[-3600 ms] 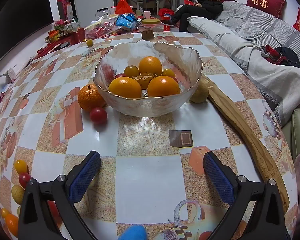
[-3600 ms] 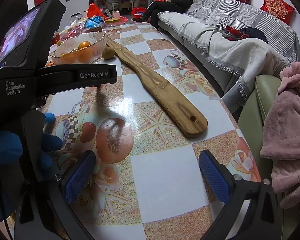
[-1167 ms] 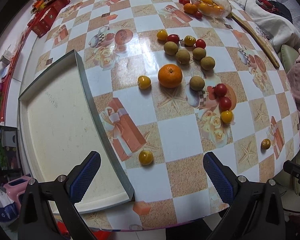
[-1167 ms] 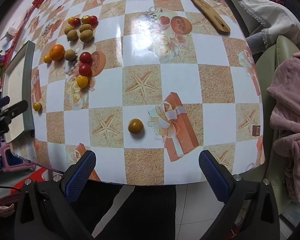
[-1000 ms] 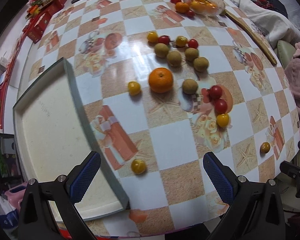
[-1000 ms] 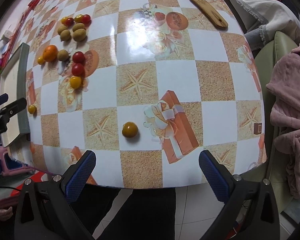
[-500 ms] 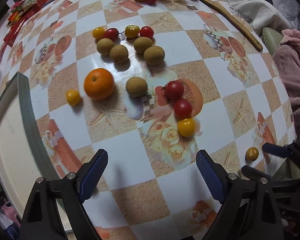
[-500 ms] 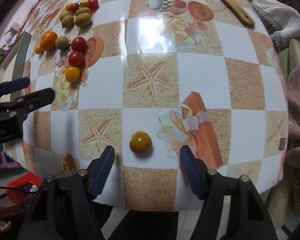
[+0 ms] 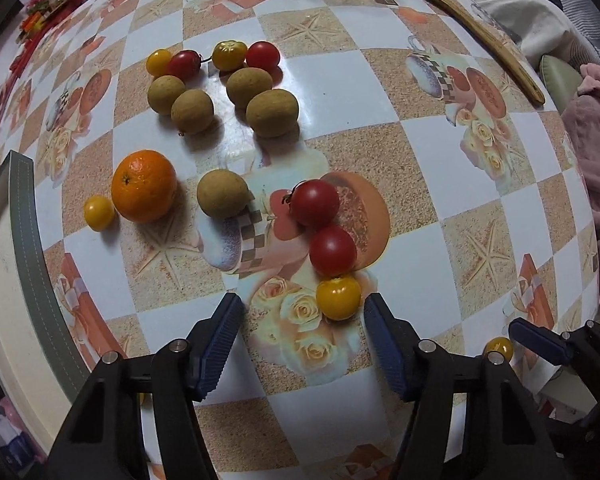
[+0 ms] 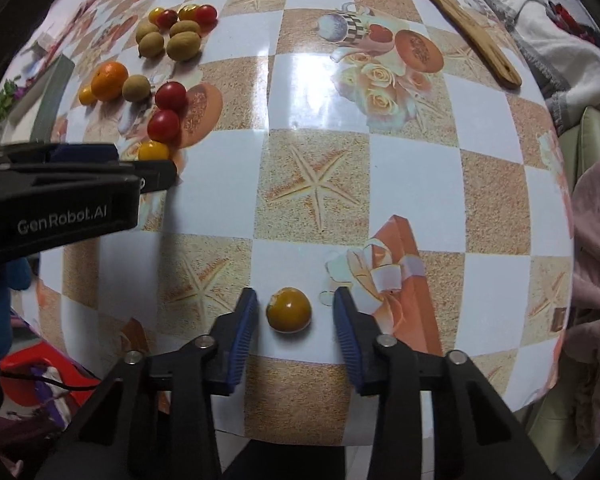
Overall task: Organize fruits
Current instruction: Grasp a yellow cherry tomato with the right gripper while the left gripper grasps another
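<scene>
red tomatoes (image 9: 314, 202): 4 loose, plus 1 by top edge
yellow tomatoes (image 9: 338, 297): 5 loose on table
kiwis (image 9: 222, 193): 5
oranges (image 9: 144, 185): 1 loose, 1 at top edge
wooden paddle (image 9: 474, 32): 1
tray (image 9: 28, 264): 1

The right gripper (image 10: 294, 312) sits low over the near edge of the checkered table (image 10: 412, 168), jaws apart, with a small amber tomato (image 10: 289, 309) lying between the blue pads (image 10: 242, 332) — neither pad touching it. Off to the left the left gripper (image 10: 100, 176) reaches in sideways, its tip just beside a yellow tomato (image 10: 153, 151). Beyond that lie two red tomatoes (image 10: 163, 125), an orange (image 10: 109, 75) and a cluster of brown-green fruits (image 10: 168, 40) — a long wooden paddle (image 10: 460, 20) lies far right.
</scene>
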`<move>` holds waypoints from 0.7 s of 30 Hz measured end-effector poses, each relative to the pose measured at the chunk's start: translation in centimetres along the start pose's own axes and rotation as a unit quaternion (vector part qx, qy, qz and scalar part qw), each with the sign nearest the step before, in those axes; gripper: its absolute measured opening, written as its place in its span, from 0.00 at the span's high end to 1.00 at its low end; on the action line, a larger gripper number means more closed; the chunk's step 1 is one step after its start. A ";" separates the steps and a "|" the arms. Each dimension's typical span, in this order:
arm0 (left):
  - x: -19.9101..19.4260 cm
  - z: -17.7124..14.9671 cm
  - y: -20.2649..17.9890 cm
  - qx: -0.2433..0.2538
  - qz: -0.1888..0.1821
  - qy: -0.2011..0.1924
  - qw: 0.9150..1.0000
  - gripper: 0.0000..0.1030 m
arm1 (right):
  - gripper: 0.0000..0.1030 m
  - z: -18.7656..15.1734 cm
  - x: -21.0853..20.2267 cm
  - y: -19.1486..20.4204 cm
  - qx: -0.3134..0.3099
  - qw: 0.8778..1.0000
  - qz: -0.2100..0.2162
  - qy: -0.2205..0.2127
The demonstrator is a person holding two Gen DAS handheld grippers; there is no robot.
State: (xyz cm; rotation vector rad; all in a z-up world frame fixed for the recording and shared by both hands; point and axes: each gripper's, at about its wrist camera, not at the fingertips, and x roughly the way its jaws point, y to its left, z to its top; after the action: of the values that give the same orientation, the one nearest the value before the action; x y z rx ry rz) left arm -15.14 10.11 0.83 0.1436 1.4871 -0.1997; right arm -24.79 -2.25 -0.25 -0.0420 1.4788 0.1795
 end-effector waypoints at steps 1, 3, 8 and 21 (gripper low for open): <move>-0.1 0.0 0.2 -0.001 0.007 -0.004 1.000 0.42 | 0.70 0.1 0.0 -0.1 0.000 1.000 0.003 0.000; -0.1 0.0 0.0 0.001 0.003 -0.012 1.000 0.55 | 0.78 0.3 0.1 -0.8 0.009 1.000 0.026 0.003; -0.8 -0.5 -0.9 0.019 -0.021 -0.024 0.999 0.78 | 0.78 0.6 -0.4 -2.3 0.041 0.998 0.055 0.004; -4.8 -3.3 4.0 -0.018 -0.046 -0.056 0.997 0.78 | 0.77 2.4 -3.5 -2.5 0.037 0.997 0.072 -0.020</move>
State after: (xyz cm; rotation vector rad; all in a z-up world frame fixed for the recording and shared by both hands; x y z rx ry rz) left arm -17.83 14.93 5.24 0.0344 1.3854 -0.2515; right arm -22.38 -4.68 3.29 0.1283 1.4477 0.2400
